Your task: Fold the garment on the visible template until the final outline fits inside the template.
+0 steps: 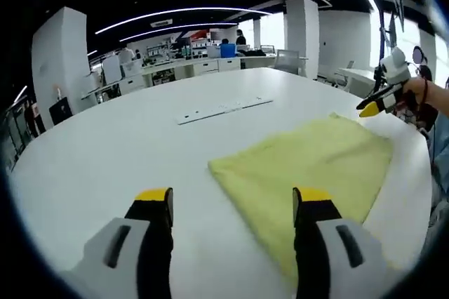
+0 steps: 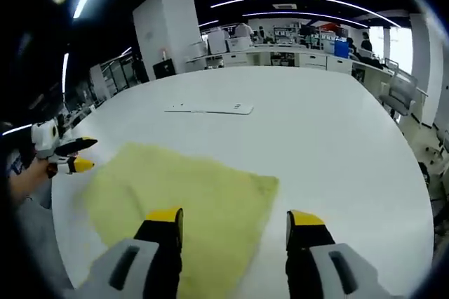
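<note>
Cloth lies flat on the table; both our left gripper and right gripper hang wide and empty above its near corners. We should pinch those corners cleanly and fold evenly.

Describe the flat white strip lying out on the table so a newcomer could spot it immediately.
Start at the big white table. Beyond the yellow garment, toward the office desks, lies a thin white strip, apart from the cloth. It is the only long, narrow, rigid-looking piece on the table; the garment is soft and yellow.

No readable text, labels, brands or numbers anywhere in either view.
</note>
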Tool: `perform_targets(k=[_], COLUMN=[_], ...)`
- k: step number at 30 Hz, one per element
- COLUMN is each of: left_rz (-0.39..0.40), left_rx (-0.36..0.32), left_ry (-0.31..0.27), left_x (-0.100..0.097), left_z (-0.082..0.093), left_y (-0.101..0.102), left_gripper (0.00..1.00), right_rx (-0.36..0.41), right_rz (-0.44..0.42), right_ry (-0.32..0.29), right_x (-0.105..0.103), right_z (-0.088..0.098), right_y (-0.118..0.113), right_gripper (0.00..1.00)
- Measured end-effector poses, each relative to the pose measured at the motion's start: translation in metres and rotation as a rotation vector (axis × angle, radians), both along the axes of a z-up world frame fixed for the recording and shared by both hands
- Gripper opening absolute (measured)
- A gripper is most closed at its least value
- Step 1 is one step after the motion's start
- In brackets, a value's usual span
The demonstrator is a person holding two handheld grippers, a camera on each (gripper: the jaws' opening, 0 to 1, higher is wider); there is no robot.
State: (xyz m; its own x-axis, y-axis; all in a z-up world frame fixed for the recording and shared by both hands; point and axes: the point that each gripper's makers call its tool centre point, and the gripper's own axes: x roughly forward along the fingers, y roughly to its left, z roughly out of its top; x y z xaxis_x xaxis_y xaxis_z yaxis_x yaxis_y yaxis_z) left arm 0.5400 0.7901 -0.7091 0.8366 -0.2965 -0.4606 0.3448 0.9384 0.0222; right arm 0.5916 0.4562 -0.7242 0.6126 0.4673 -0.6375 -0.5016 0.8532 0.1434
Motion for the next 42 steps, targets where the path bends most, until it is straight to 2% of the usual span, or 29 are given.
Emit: perform_targets(k=[7, 11, 18, 22, 25, 29, 33, 38, 40, 42], left_rz=[-0.056, -0.071, -0.098, -0.09, -0.097, -0.095, -0.106, -0.106, -0.106, -0.116], left_rx=[-0.005, -0.045, -0.027, -0.041, -0.024, -0.072, -0.087, -0.08, -0.071, -0.076], left_ry=[0.015, 0.02, 0.038, 0.048, 0.075, 0.109, 0.125, 0.149, 0.167, 0.171], left_x=[-0.026, -0.039, -0.056, -0.066, -0.074, -0.08, -0.087, -0.091, -0.092, -0.094], left_z=[0.001, 0.001, -0.003, -0.007, -0.014, -0.02, -0.026, -0.035, -0.04, -0.042], left_y=[-0.007, -0.009, -0.012, -0.01, -0.009, -0.011, -0.016, -0.017, -0.018, -0.021], left_gripper=[0.72, 0.74, 0.74, 0.73, 0.69, 0.56, 0.48, 0.41, 0.36, 0.33], right_rx=[-0.012, -0.018, -0.025, -0.02, -0.026, -0.016, -0.003, -0.007, -0.014, 0.005], right_rz=[0.047, 0.068, 0.09, 0.089, 0.088, 0.074, 0.075, 0.054, 0.042, 0.024], right_ry=[0.016, 0.039, 0.063, 0.081, 0.09, 0.097, 0.114, 0.12, 0.121, 0.124], right_x=[-0.035, -0.052, -0.078, -0.093, -0.102, -0.112, -0.119, -0.118, -0.117, -0.117], right_z=[0.002, 0.001, -0.002, -0.006, -0.01, -0.014, -0.019, -0.028, -0.032, -0.035], right_y=[-0.003, -0.008, -0.016, -0.021, -0.025, -0.027, -0.028, -0.034, -0.037, -0.037], right_gripper=[0.63, 0.62, 0.58, 0.53, 0.49, 0.4, 0.24, 0.17, 0.13, 0.11])
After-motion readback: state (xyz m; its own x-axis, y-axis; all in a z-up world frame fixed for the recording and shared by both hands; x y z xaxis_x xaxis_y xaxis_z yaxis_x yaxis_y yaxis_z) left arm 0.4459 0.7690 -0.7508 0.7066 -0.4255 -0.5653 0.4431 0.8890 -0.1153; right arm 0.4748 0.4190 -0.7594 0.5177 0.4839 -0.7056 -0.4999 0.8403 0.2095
